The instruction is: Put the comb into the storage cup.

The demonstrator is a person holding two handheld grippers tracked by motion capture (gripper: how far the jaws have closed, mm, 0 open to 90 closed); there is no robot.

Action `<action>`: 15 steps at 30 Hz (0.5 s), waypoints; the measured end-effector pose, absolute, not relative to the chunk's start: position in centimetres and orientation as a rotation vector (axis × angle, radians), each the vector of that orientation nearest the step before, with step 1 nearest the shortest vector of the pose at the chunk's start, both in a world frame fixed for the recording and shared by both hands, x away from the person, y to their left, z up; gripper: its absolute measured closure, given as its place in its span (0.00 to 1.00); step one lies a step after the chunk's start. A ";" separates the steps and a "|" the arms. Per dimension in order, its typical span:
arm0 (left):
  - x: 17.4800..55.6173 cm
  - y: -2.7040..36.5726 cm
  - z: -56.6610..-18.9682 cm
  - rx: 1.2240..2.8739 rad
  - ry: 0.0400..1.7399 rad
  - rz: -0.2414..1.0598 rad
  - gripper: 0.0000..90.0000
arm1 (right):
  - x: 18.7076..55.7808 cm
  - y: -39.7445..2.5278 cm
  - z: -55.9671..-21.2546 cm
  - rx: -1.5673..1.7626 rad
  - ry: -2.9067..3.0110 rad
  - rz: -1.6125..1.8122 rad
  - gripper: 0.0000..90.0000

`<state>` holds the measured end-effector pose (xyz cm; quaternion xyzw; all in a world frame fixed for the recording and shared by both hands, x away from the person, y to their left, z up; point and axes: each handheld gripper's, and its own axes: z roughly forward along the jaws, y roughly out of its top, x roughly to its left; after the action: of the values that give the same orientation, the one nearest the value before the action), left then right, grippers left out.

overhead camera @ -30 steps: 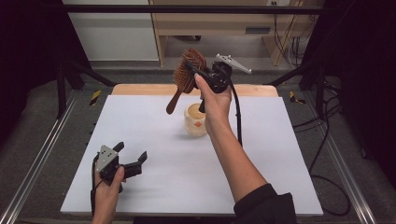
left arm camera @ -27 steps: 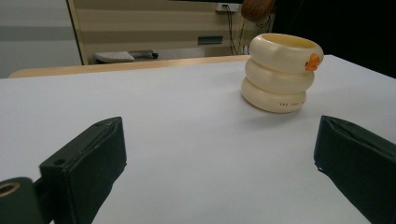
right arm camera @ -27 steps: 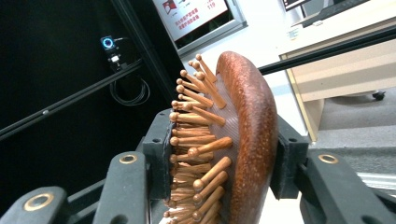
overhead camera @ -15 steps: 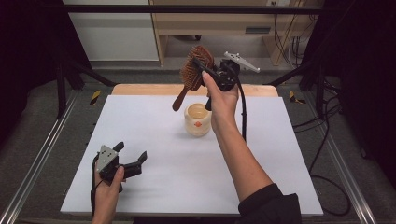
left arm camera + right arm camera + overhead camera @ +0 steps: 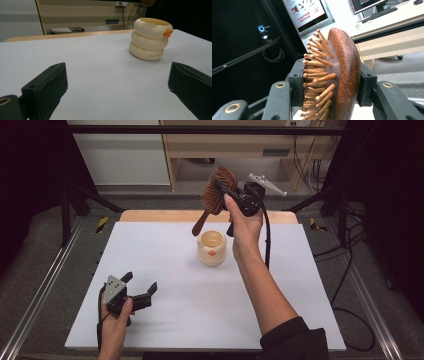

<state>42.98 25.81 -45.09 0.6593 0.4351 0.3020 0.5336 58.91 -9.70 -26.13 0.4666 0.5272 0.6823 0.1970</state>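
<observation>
A person sits at a white table (image 5: 165, 245) and holds a gripper in each hand.

The right gripper (image 5: 235, 195) is up in the air, over the far part of the table. Its fingers (image 5: 298, 82) are pinching a brown wooden hairbrush (image 5: 216, 190) by its round head. In the right gripper view, one finger presses on the side with the little wooden pegs and the other finger presses on the smooth round back of the hairbrush (image 5: 342, 75). In the high view the brush is tilted, and its handle points down and to the left. The tip of the handle hangs just above and to the left of a cup (image 5: 211, 248), and does not touch it. The right hand (image 5: 245, 227) is wrapped around the gripper's grip, with a black cable trailing down beside the arm.

The cup is cream and looks like three fat rings stacked up, and it is open at the top. It stands upright on the table, a bit past the middle. In the left gripper view the cup (image 5: 150, 38) has a small orange mark near its rim.

The left gripper (image 5: 135, 292) is low at the near left part of the table, held by the left hand (image 5: 116, 322). Its fingers (image 5: 47, 86) are spread wide apart, with nothing between them. It points toward the cup and is well apart from it.
</observation>
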 end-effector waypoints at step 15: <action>43.0 25.9 -45.1 1.569 1.032 0.721 0.03 | 58.9 -10.7 -25.8 1.289 1.469 1.882 0.57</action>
<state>43.01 25.89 -45.11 0.6589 0.4333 0.3028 0.5352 58.87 -10.71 -25.79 0.4644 0.5290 0.6777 0.2127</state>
